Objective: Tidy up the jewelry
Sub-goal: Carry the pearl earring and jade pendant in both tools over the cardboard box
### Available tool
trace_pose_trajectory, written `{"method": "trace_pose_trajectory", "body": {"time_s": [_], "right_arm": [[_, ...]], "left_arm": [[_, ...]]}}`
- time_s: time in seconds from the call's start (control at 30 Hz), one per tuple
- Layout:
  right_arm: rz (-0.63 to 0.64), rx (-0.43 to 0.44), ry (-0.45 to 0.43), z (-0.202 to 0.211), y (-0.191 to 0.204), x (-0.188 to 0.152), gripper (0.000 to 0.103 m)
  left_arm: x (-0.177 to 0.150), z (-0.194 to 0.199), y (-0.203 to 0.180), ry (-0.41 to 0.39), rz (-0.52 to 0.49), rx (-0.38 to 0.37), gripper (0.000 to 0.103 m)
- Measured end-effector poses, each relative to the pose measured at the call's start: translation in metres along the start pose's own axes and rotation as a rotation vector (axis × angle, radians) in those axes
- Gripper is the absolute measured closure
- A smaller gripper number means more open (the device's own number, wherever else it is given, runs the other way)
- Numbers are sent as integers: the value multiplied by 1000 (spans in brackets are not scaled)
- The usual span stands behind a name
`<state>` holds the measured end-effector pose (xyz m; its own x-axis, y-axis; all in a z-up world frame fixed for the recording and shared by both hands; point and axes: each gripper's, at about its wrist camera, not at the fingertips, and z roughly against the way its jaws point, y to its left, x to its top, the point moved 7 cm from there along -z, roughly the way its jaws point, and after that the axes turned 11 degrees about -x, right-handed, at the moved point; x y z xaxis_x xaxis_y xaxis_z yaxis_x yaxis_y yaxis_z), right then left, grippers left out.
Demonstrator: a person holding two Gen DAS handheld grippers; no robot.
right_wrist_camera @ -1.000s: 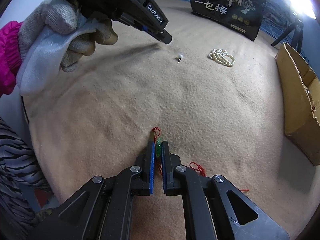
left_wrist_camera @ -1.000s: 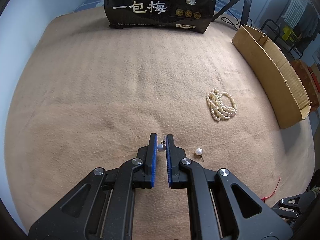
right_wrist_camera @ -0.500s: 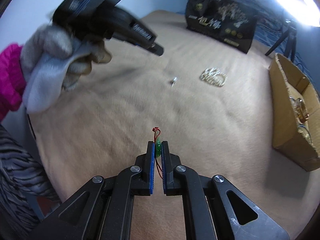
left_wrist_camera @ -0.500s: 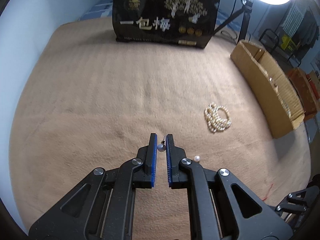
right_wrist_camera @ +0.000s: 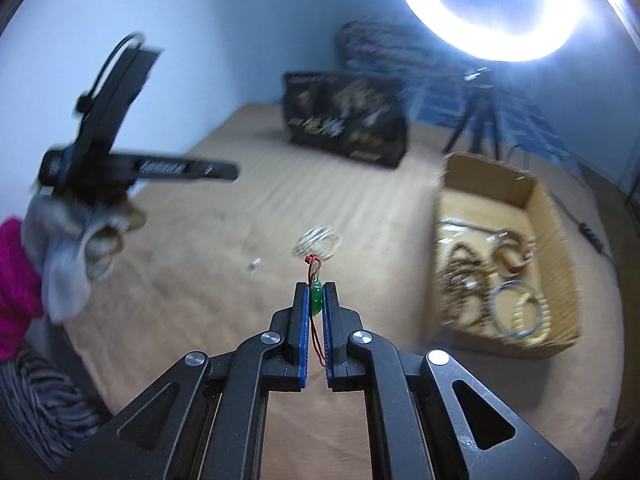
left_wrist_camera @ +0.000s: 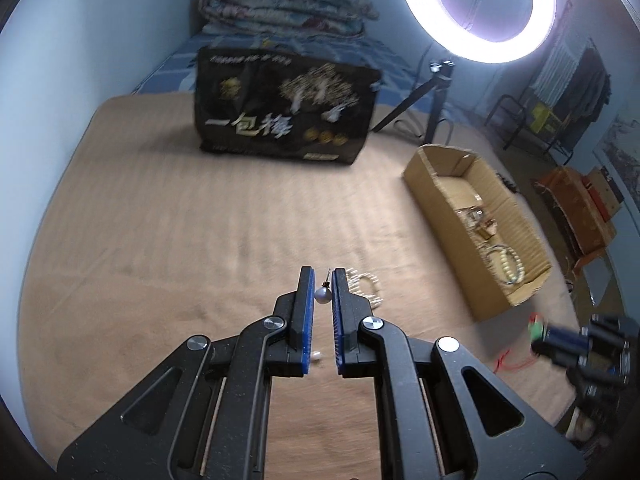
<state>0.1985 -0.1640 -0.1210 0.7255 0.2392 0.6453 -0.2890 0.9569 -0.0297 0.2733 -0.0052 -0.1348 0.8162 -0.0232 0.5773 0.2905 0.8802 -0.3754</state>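
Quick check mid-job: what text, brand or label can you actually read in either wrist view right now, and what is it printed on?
"一包梅": large pale characters on the black bag standing at the far end of the blanket, left wrist view.
Small print along the bag's top and bottom edges: too blurred to read.
Same bag in the right wrist view: fully blurred.
White lettering on the side of the left hand-held gripper: motion-blurred, unreadable.

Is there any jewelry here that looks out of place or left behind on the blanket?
Yes. A pearl bracelet and a single pearl earring lie loose on the tan blanket, apart from the cardboard box where other jewelry is collected. The left gripper holds its matching earring; the right gripper holds a green pendant.
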Motion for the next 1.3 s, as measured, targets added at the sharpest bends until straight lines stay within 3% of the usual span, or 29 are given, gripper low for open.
{"method": "trace_pose_trajectory", "body": {"time_s": [0.57,0.97,1.3], "right_arm": [[-203,-159,-125,32,-125,41,98],[-222,-218,-97,8,-171,38,98],[-215,-225,-49,-22,-188,26,98]], "left_arm": [[34,-24,-90,-47,-76,-107,96],[58,-80,-151,-31,-158,-133,96],[75,-134,-159,-6,-152,-130,96]]}}
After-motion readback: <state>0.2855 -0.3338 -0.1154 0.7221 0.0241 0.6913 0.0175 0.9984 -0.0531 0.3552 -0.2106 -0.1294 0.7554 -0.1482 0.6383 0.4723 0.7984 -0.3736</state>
